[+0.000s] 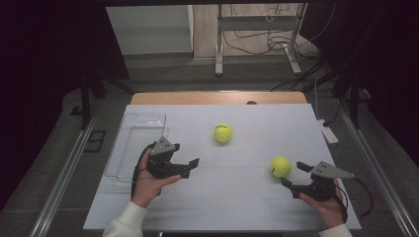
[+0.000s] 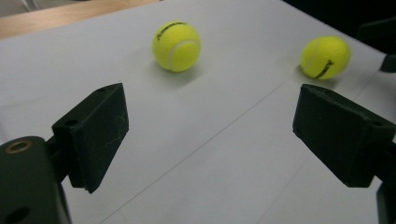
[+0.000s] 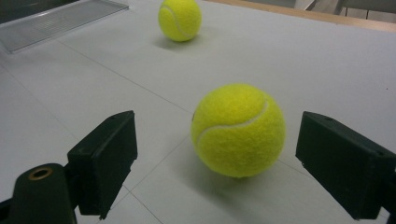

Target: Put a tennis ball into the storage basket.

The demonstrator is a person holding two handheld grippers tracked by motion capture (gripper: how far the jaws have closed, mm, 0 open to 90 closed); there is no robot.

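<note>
White table (image 1: pixel 237 207) under everything, and a clear plastic tray (image 1: pixel 129 148) just off the left gripper's (image 1: pixel 193 168) outer side. That left gripper's jaws are spread wide with nothing between them, the far tennis ball (image 1: pixel 223 133) well ahead of it. Right gripper (image 1: pixel 295 174): jaws spread too, and the near tennis ball (image 1: pixel 280 167) sits just beyond the tips, not pinched.

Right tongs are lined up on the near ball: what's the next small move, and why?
Probably ease the right tongs forward, then close. Their jaws stand open and the near tennis ball lies just ahead of them, centred but not yet between the pads, resting free on the table.
</note>
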